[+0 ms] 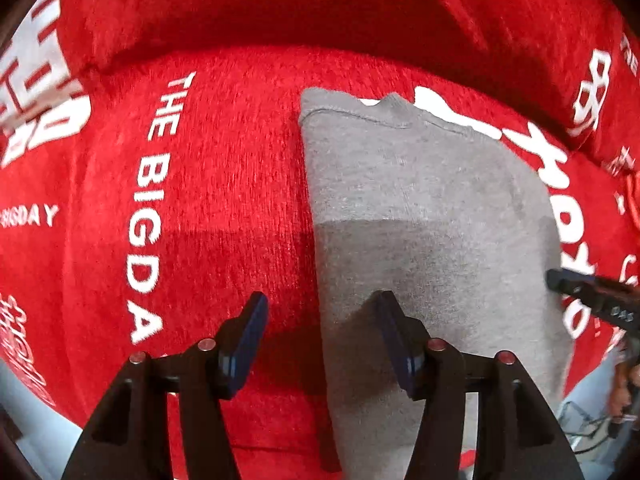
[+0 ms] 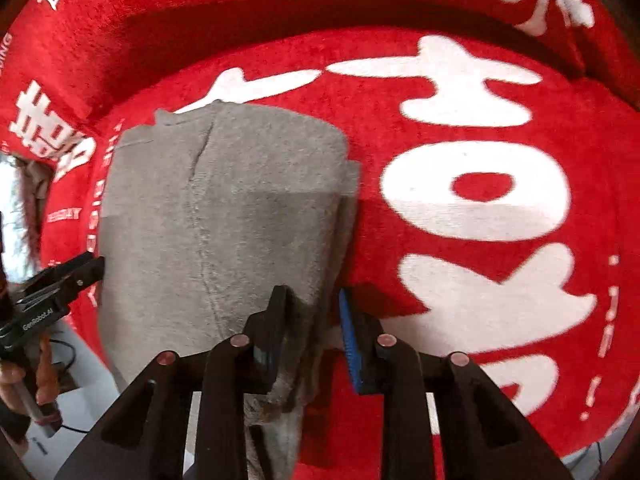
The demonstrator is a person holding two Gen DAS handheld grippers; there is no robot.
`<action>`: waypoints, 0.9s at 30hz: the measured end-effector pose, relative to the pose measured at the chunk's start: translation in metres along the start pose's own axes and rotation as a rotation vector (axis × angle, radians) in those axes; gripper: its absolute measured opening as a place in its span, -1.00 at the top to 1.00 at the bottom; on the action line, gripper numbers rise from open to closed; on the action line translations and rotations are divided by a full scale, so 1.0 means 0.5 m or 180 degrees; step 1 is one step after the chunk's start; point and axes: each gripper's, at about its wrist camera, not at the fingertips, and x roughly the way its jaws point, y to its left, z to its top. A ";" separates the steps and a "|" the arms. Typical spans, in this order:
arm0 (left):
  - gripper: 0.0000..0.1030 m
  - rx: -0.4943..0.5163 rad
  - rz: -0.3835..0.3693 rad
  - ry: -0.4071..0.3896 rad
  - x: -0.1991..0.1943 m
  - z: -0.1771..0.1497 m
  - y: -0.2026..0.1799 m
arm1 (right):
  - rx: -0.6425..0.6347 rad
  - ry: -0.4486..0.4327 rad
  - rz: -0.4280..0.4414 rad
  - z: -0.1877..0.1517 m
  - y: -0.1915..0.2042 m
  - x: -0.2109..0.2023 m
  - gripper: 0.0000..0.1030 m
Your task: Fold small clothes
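Observation:
A grey garment (image 1: 424,216) lies folded lengthwise on a red plush seat cover, and it also shows in the right wrist view (image 2: 224,216). My left gripper (image 1: 320,304) is open and empty, its jaws straddling the garment's near left edge, just above it. My right gripper (image 2: 312,300) stands with its jaws apart around the garment's near right edge; grey cloth bunches between the fingers (image 2: 352,344). The right gripper's tip shows at the right in the left wrist view (image 1: 560,280). The left gripper's tip shows at the left in the right wrist view (image 2: 92,268).
The red cover (image 1: 200,200) carries white lettering and rises into a backrest (image 1: 320,4) behind the garment. The seat's front edge drops to a pale floor with cables (image 1: 592,424) at the lower right of the left wrist view.

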 end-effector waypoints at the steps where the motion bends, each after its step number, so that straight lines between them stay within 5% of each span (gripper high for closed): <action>1: -0.13 0.0030 0.0033 -0.0008 -0.003 0.000 -0.001 | -0.0007 -0.0002 -0.0081 -0.003 0.000 -0.008 0.44; 5: -0.13 0.0055 0.0140 0.0022 -0.018 -0.006 0.001 | 0.0161 0.0057 -0.0271 -0.011 -0.021 -0.039 0.44; 9: -0.13 0.0099 0.0234 0.0069 -0.025 -0.017 -0.012 | 0.0368 0.0013 0.0158 -0.030 -0.031 -0.082 0.44; 14: -0.13 0.0163 0.0355 0.0117 -0.035 -0.037 -0.026 | 0.0145 0.0009 0.0444 -0.068 0.037 -0.108 0.44; 20: -0.13 0.0056 0.0329 0.0161 -0.042 -0.044 -0.023 | 0.0086 0.0268 0.0459 -0.104 0.086 -0.049 0.45; 27: -0.13 -0.0071 0.0288 0.0159 -0.050 -0.054 -0.014 | 0.0377 0.0438 0.0307 -0.114 0.044 -0.007 0.44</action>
